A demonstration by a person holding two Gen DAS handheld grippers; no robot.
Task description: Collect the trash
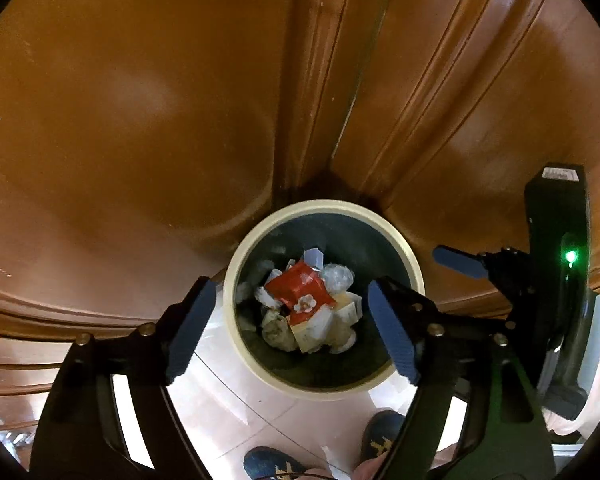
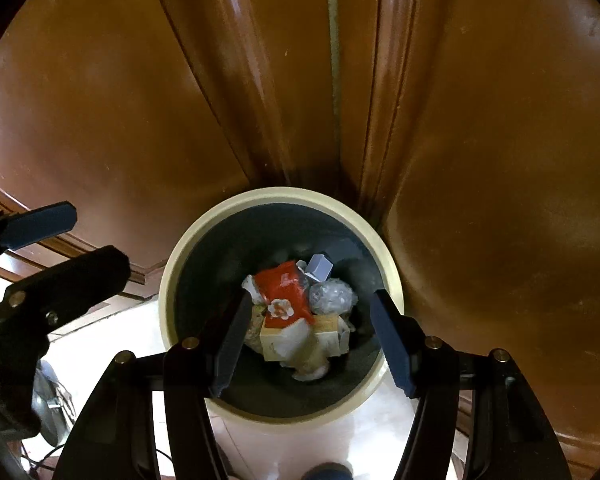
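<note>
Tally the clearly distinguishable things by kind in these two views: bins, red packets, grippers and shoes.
Bin: 1
Red packet: 1
Grippers, left gripper and right gripper: 2
Shoes: 2
Total: 6

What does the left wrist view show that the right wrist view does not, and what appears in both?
Only the left wrist view shows the person's two blue shoes on the pale floor and a green light on the right gripper's body. Only the right wrist view shows a grey, fan-like object with cables at its lower left. Both show the cream-rimmed trash bin against brown wooden panels, holding a red wrapper, a clear crumpled bag and cartons. The left gripper and right gripper hang open above it, nothing between their pads.
</note>
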